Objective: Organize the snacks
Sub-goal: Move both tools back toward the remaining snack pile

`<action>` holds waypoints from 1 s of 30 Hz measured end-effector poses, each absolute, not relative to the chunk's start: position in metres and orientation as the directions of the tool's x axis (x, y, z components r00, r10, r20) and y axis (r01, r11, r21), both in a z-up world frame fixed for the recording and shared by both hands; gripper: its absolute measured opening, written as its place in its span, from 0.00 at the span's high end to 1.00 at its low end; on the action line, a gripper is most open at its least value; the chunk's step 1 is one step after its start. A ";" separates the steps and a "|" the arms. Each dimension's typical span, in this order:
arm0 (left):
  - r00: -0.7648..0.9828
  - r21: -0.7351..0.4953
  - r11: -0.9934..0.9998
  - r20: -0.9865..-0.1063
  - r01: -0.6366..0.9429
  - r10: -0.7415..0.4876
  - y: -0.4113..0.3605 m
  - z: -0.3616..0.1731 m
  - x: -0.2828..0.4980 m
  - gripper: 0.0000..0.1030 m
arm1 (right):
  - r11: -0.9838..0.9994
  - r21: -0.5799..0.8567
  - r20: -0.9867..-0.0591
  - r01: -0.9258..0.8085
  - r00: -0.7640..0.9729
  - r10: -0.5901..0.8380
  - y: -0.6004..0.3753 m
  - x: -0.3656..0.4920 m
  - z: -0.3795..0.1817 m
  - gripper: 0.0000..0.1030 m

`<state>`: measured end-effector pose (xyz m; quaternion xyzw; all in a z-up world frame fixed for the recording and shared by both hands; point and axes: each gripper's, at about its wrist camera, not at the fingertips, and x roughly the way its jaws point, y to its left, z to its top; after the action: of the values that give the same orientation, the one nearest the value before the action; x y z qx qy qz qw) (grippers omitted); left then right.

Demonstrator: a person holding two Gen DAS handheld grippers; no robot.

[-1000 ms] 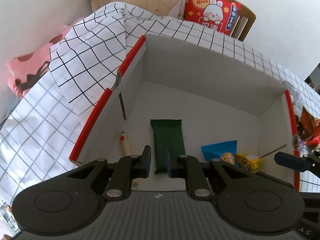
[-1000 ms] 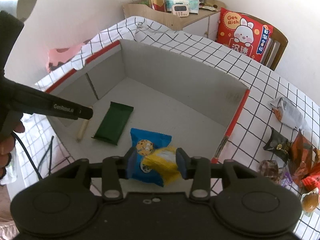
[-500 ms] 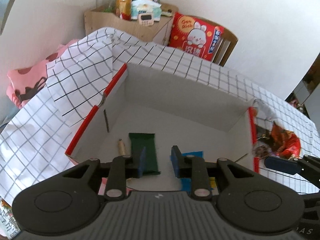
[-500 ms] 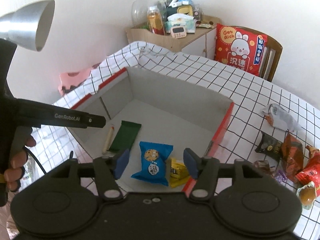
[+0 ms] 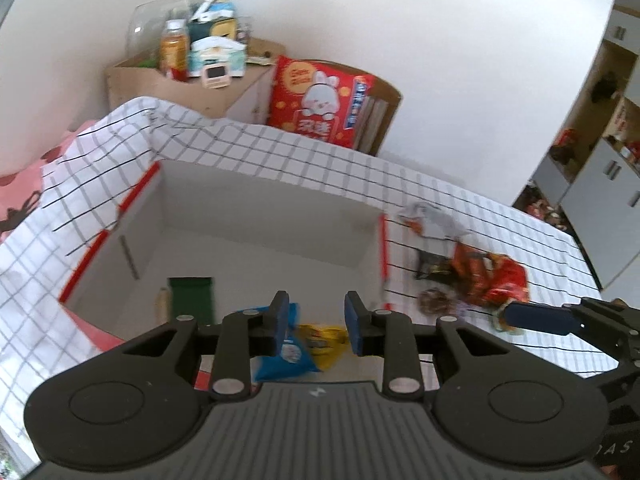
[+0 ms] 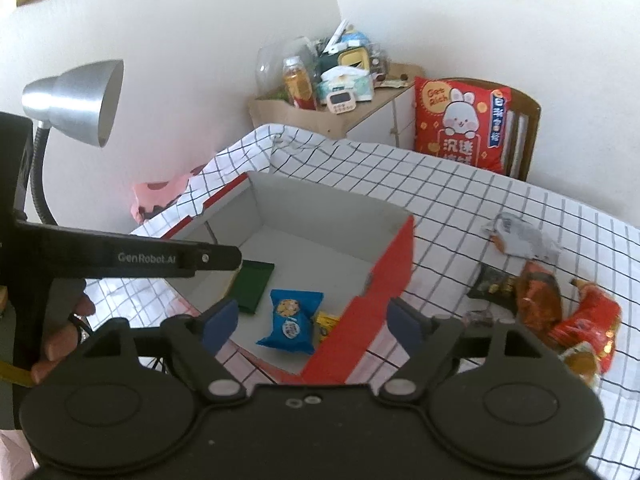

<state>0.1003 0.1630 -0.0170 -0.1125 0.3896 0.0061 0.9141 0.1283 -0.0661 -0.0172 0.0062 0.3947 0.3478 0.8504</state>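
Both black two-finger grippers, left (image 5: 317,322) and right (image 6: 309,322), hover empty with jaws apart above the red-edged white cardboard box (image 6: 384,264) holding three packets, so fetching from the loose wrapped snacks (image 6: 560,304) beside it seems next.

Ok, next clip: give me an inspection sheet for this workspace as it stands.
Surface: checked tablecloth.
Job's things: open box holds green packet, blue packet, yellow packet; loose snacks lie on the cloth right of it.
Clutter: nothing seen.
Grippers: left gripper open, empty; right gripper open, empty, above the box's near corner.
Cables: nothing seen.
Surroundings: lamp, cluttered cabinet, red cushion.
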 end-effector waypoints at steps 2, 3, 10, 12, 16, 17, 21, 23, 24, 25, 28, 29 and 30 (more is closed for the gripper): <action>0.705 -0.204 0.976 -0.703 -0.079 -0.090 0.149 -0.015 0.097 0.70 | 0.764 0.284 -0.665 -0.580 0.455 0.592 -0.078 0.126 -0.016 0.17; 0.707 -0.202 0.977 -0.701 -0.071 -0.093 0.143 -0.015 0.096 0.69 | 0.768 0.284 -0.663 -0.574 0.461 0.590 -0.085 0.125 -0.016 0.15; 0.721 -0.263 0.964 -0.674 -0.032 -0.161 0.109 -0.017 0.090 0.36 | 0.801 0.290 -0.656 -0.524 0.501 0.565 -0.131 0.118 -0.019 0.10; 0.726 -0.264 0.964 -0.667 -0.022 -0.166 0.098 -0.016 0.089 0.33 | 0.815 0.290 -0.657 -0.502 0.515 0.550 -0.146 0.117 -0.020 0.09; 0.746 -0.249 0.968 -0.646 -0.003 -0.164 0.076 -0.013 0.088 0.23 | 0.841 0.285 -0.647 -0.460 0.555 0.523 -0.175 0.115 -0.023 0.01; 0.746 -0.251 0.968 -0.644 0.001 -0.168 0.071 -0.013 0.088 0.22 | 0.847 0.284 -0.644 -0.450 0.565 0.516 -0.181 0.115 -0.023 0.01; 0.743 -0.252 0.968 -0.647 0.006 -0.173 0.047 -0.017 0.094 0.22 | 0.868 0.280 -0.646 -0.410 0.588 0.487 -0.206 0.117 -0.029 0.00; 0.738 -0.254 0.967 -0.653 -0.001 -0.171 0.035 -0.021 0.098 0.22 | 0.871 0.291 -0.647 -0.396 0.589 0.484 -0.219 0.117 -0.035 0.00; 0.735 -0.256 0.967 -0.655 -0.003 -0.172 0.031 -0.023 0.100 0.22 | 0.875 0.291 -0.651 -0.387 0.590 0.477 -0.224 0.118 -0.038 0.00; 0.733 -0.255 0.967 -0.659 -0.006 -0.169 0.026 -0.025 0.103 0.22 | 0.881 0.285 -0.657 -0.378 0.592 0.467 -0.231 0.120 -0.041 0.00; 0.728 -0.244 0.970 -0.667 -0.015 -0.157 0.011 -0.030 0.112 0.22 | 0.891 0.260 -0.666 -0.372 0.599 0.444 -0.245 0.123 -0.050 0.00; 0.728 -0.239 0.971 -0.669 -0.016 -0.152 0.006 -0.031 0.116 0.22 | 0.894 0.252 -0.668 -0.372 0.602 0.438 -0.249 0.125 -0.052 0.00; 0.728 -0.232 0.973 -0.670 -0.018 -0.146 0.002 -0.032 0.119 0.22 | 0.896 0.243 -0.668 -0.373 0.605 0.433 -0.252 0.127 -0.054 0.00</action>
<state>0.1195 0.0020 -0.0321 -0.1118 0.3670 -0.0345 0.9228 0.1275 -0.2524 -0.0540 0.0394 0.3834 0.2250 0.8949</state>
